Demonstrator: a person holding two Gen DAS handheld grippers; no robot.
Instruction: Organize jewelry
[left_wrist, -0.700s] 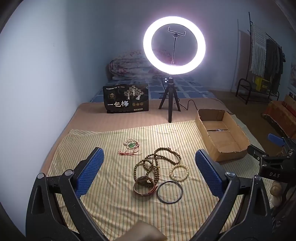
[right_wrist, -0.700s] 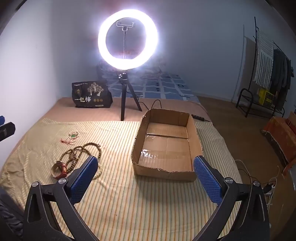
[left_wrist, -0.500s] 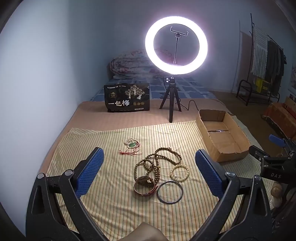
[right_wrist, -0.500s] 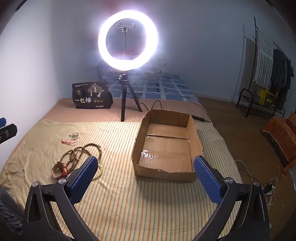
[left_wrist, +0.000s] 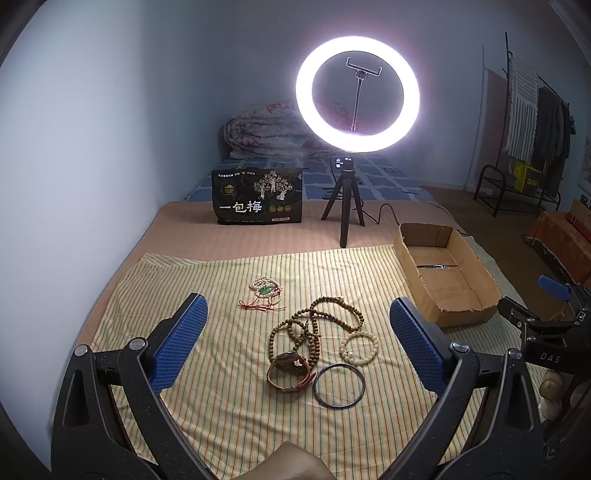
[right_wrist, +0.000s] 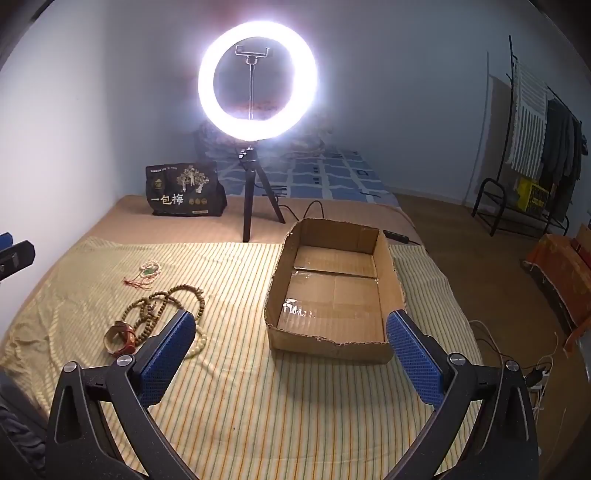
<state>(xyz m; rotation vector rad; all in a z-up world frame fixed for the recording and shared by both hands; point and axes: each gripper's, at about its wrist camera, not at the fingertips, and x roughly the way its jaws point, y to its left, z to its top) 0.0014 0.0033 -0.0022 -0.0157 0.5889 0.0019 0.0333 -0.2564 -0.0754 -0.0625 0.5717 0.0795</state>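
Jewelry lies on a striped yellow cloth (left_wrist: 221, 369): a long brown bead necklace (left_wrist: 325, 317), a white bead bracelet (left_wrist: 359, 348), a dark metal bangle (left_wrist: 339, 385), a brown strap watch (left_wrist: 290, 371), and a white bead string with a green pendant and red cord (left_wrist: 265, 290). An empty cardboard box (right_wrist: 332, 291) stands to their right. My left gripper (left_wrist: 295, 347) is open and empty, hovering above the pile. My right gripper (right_wrist: 288, 350) is open and empty, in front of the box. The beads (right_wrist: 162, 302) and the watch (right_wrist: 120, 336) also show at left in the right wrist view.
A lit ring light on a tripod (left_wrist: 356, 92) stands behind the cloth with a cable trailing right. A black printed bag (left_wrist: 258, 201) stands at the back left. A wall runs along the left. A clothes rack (right_wrist: 535, 147) stands at far right. Cables (right_wrist: 517, 354) lie on the floor.
The left wrist view has shifted slightly, so the scene sits a little further right and lower. The right gripper is nearly still. Nothing was picked up.
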